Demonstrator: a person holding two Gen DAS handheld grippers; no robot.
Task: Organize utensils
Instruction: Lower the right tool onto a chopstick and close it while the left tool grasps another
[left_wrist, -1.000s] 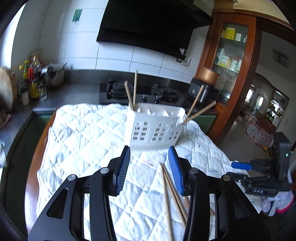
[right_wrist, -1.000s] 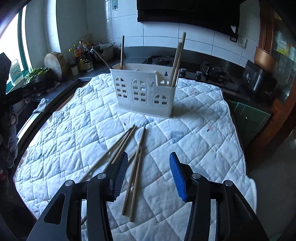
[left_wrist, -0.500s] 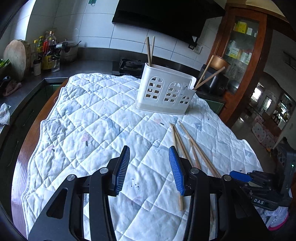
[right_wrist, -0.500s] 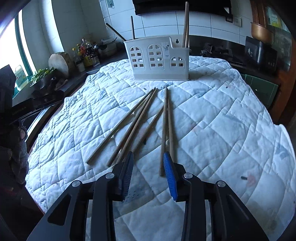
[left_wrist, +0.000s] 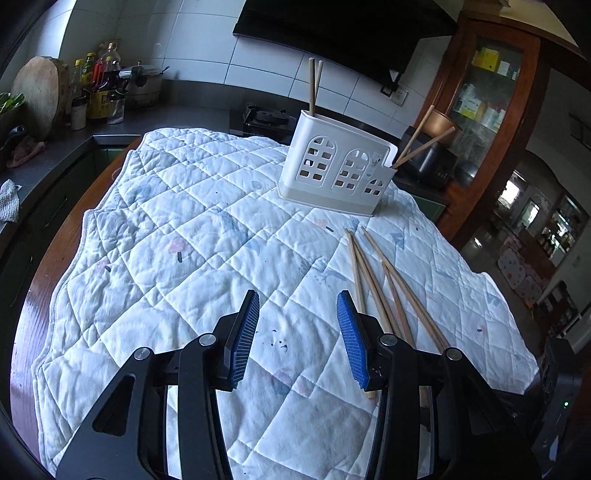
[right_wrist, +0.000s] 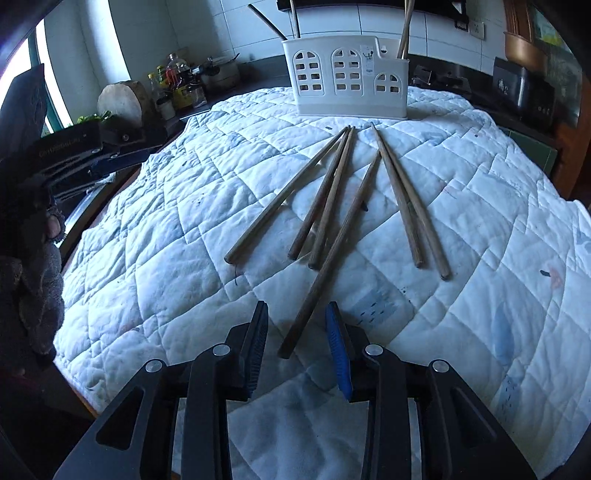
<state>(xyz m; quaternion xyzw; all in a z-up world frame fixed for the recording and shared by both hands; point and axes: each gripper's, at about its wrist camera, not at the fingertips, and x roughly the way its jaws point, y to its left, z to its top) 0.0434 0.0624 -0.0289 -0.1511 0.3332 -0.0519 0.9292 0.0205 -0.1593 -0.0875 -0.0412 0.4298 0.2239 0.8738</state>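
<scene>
Your right gripper (right_wrist: 297, 325) sat low over the quilted cloth (right_wrist: 480, 221), its jaws parted with one long chopstick (right_wrist: 334, 251) lying between them; the blue pads (right_wrist: 338, 354) stood clear of the wood on both sides, so nothing was gripped. That stick's near end lay just ahead of the fingertips and it ran away from you toward the holder. Just past it, you had five more loose chopsticks (right_wrist: 325, 199) fanned on the cloth: one off to the left, two close together in the middle, and two side by side on the right.

Your left gripper (left_wrist: 297, 328) hovered over bare cloth, released and holding nothing, with the same chopsticks lying just to the right of its right finger.

Farther on, the white utensil holder (right_wrist: 349, 79) stood upright on the cloth, with chopsticks already standing in its left (left_wrist: 314, 85) and right (left_wrist: 417, 142) end compartments. Behind it ran the dark counter (left_wrist: 122, 127) with its bottles (left_wrist: 99, 88).
</scene>
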